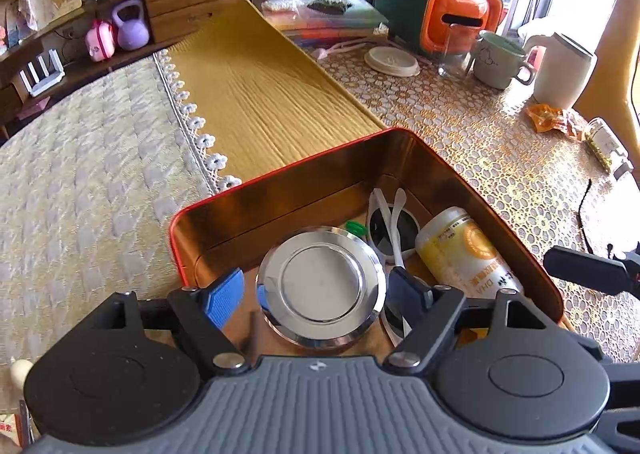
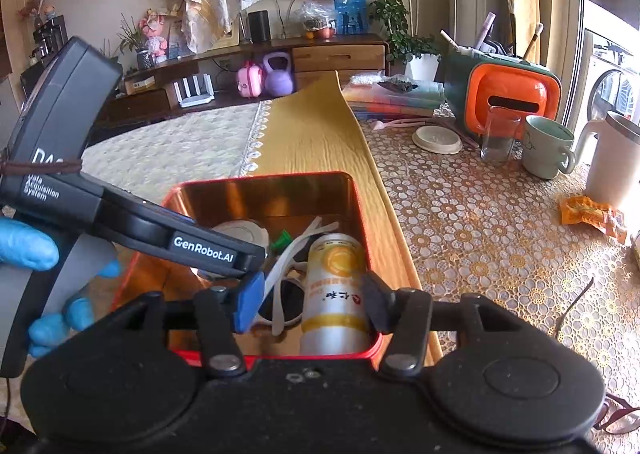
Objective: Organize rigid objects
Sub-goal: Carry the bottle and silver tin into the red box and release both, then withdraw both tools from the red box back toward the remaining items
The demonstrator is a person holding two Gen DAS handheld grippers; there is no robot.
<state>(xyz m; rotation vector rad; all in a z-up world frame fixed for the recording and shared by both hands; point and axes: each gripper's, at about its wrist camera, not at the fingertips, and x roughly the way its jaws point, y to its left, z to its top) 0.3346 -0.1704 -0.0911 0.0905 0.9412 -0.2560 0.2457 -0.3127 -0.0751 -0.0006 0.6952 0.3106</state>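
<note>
1. The left gripper point(image 1: 316, 296) hangs just over the red tin box point(image 1: 280, 174), its blue-padded jaws spread wide on either side of the round steel lid point(image 1: 322, 286). I cannot tell whether the pads touch the lid's rim or whether the lid rests on the floor of the box.

2. The right gripper point(image 2: 312, 304) sits at the near edge of the same box, jaws apart and holding nothing, with the yellow-and-white bottle point(image 2: 336, 290) lying below the gap between them.

3. Inside the box, the bottle lies on its side along the right wall. The white sunglasses point(image 1: 394, 230) lie between the bottle and the steel lid, arms folded across the lenses. A small green piece point(image 1: 357, 229) sits just behind the lid, toward the box's far wall.

4. A blue-gloved hand point(image 2: 44, 266) grips the handle of the left tool at the left of the box in the right wrist view.

5. The box stands on a mustard-yellow runner point(image 1: 256, 94), with a lace-patterned tablecloth point(image 1: 480, 142) to the right of the box.

6. Right of the box on that cloth lies an orange wrapper point(image 2: 592, 214).

7. Beyond the box to the right stand a white jug point(image 1: 564, 70), a pale green mug point(image 1: 500, 60), a clear glass point(image 2: 500, 134) and a flat round cream lid point(image 1: 392, 60).

8. Farthest behind those stands an orange-and-green container point(image 1: 444, 10).
</note>
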